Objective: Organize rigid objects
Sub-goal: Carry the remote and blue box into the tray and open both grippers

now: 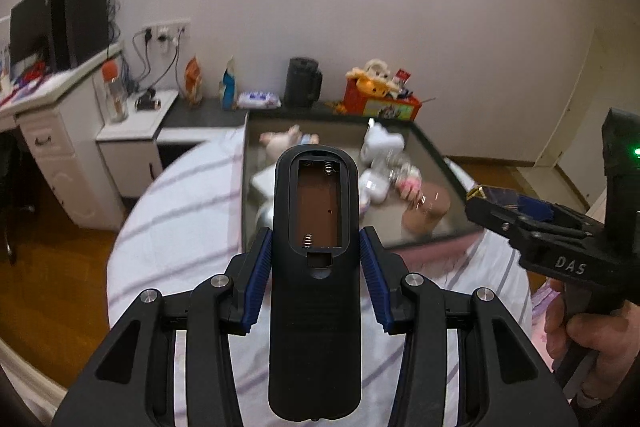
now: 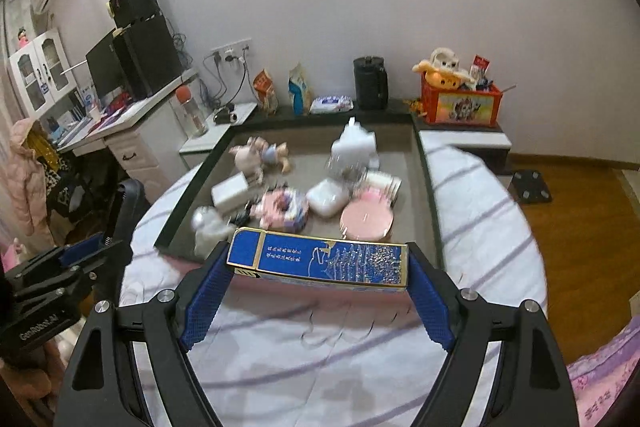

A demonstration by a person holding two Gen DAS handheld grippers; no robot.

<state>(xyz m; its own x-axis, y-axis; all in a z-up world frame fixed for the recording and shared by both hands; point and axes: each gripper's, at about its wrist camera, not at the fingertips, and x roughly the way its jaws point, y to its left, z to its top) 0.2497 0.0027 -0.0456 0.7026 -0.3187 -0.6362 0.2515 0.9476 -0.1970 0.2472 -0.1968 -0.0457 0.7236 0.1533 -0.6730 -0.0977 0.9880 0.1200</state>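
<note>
White walls and wood floor frame a bed w/ a white, purple-striped cover, and on it sits a shallow dark-rimmed tray full of small stuff. We hold both tongs above the bed, near edge of the tray just ahead.

Our left tongs are clamped on a black remote control, blue pads pressing its two long sides approx. mid-body. It points away from us, back side up, battery cover off, so the empty brown compartment w/ two springs shows. It's lifted clear of the cover.

Our right tongs stand wide and grip a long blue box w/ gold trim by its two short ends, held crosswise, printed face up, just in front of the tray's near rim. In the left view the person's hand wraps the right handle.

Inside the tray: a pink round case, a white rounded case beside it, a white block, a pig-like toy near the far left, a white bottle-ish item at the back; some are motion-blurred, so no more detail.

Behind the tray a dark ledge carries a black jug, a wipes pack and a red toy box. At left, a white worktop w/ a monitor.
</note>
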